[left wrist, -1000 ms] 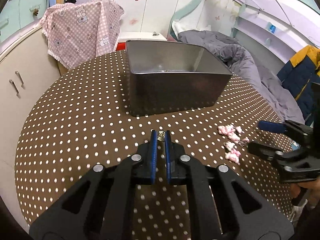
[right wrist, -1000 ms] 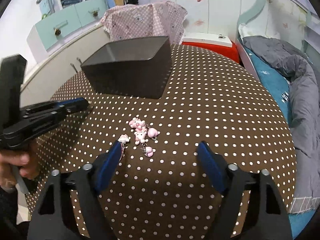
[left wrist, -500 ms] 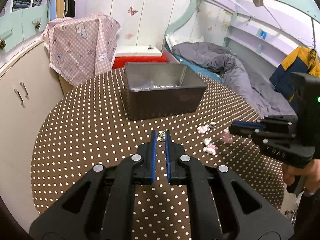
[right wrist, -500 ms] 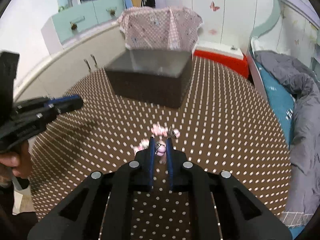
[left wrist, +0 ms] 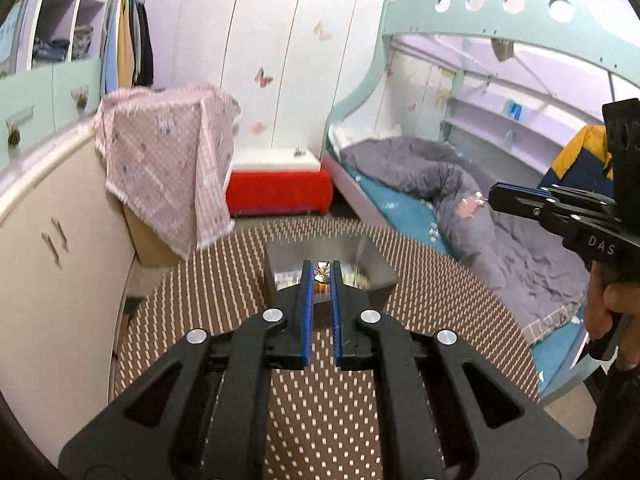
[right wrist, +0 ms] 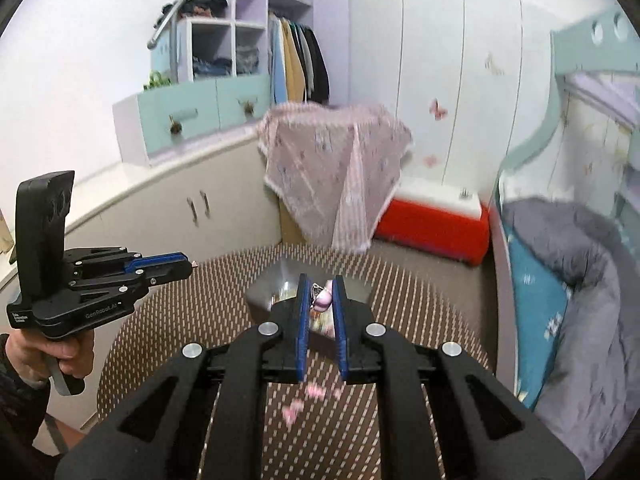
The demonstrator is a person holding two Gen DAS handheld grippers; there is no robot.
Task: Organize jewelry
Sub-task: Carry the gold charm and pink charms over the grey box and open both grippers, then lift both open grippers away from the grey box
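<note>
Two tongs | left (left wrist: 321,270) pinching gold trinket (left wrist: 321,274) | right (right wrist: 321,292) pinching pink charm (right wrist: 323,299)

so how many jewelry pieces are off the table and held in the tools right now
2. A small gold piece is pinched in the left tool; a pink charm is pinched in the right tool. Blurred pink charms remain on the table; more may be hidden.

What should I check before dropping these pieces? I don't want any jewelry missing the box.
1. Left gripper shut on gold trinket: ok.
2. Right gripper shut on pink charm: ok.
3. Dark box open: ok.
4. Either piece directly above the box: cannot tell.
5. Grippers apart from each other: ok.
6. All jewelry collected: not ok, pink charms lie on the dotted tablecloth.
</note>
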